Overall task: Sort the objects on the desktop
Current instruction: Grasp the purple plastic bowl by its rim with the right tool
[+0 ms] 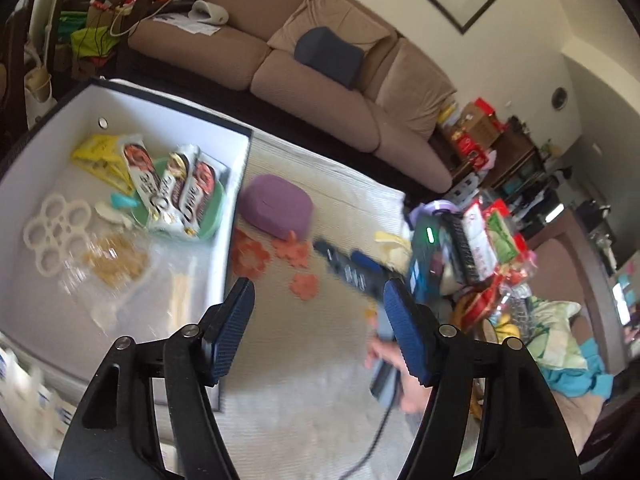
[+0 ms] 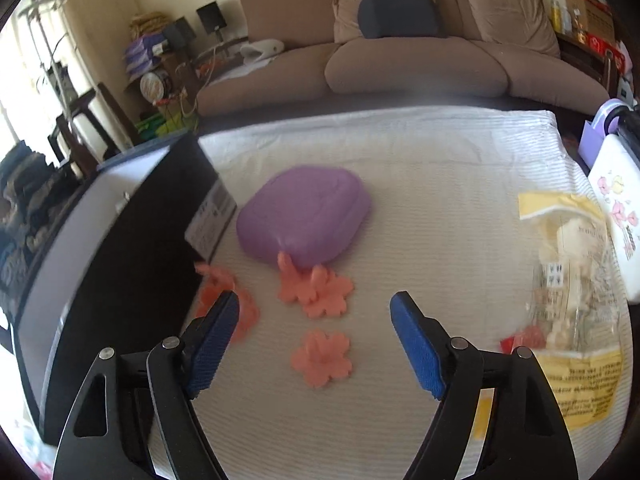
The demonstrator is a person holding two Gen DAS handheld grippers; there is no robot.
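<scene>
My left gripper (image 1: 319,286) hangs open and empty above the white cloth (image 1: 312,360), beside the white box (image 1: 236,184). Inside that box lie snack packets (image 1: 176,188) on a green plate, a white ring piece (image 1: 52,232) and a yellow packet. A purple case (image 1: 278,208) and several orange flower pieces (image 1: 305,286) lie on the cloth. My right gripper (image 2: 316,298) stands open just above the flower pieces (image 2: 322,358), with none between its pads. The purple case (image 2: 304,220) lies beyond it. In the left wrist view, the right gripper (image 1: 352,268) shows blurred, held by a hand (image 1: 396,372).
The box's black outer wall (image 2: 120,280) rises close on the left. A clear bag with a yellow header (image 2: 568,280) and a white printed box (image 2: 616,216) lie to the right. Piled packages (image 1: 480,240) crowd the table's right end. A brown sofa (image 2: 400,64) runs behind.
</scene>
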